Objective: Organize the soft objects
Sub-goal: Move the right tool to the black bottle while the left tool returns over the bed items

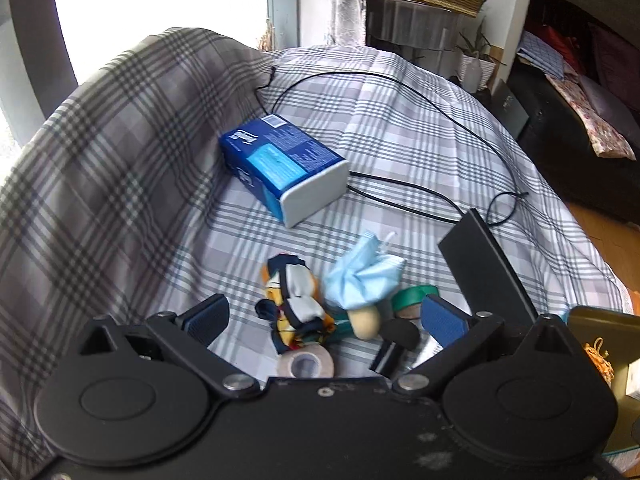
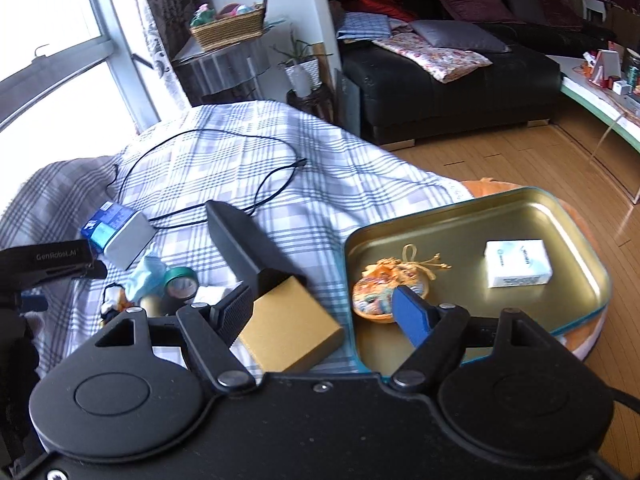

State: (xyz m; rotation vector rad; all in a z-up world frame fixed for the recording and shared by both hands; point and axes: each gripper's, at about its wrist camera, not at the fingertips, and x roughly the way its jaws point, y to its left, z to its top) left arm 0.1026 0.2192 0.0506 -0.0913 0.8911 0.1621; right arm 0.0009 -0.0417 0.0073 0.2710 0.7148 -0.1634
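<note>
Currently left gripper (image 1: 324,320) gapes wide and empty over the patterned cloth bundle (image 1: 294,300) on the plaid sheet (image 1: 400,120): light, floppy, pinch its bunched middle. Beyond, crumpled blue mask (image 1: 360,276): featherlight. Right gripper (image 2: 324,312) half-spread, holding nothing.

A small box (image 2: 517,264) and a round ornament (image 2: 384,292) lie in the tin (image 2: 568,216), box right.

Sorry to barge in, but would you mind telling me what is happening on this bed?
A person is sorting small items on the checked bedspread with two grippers. The left hand-held gripper is open and empty above a pile: a crumpled face mask, a patterned cloth and tape rolls. The right hand-held gripper is also open and empty, near a gold box and a tin tray, which holds an ornament and a white box.
</note>
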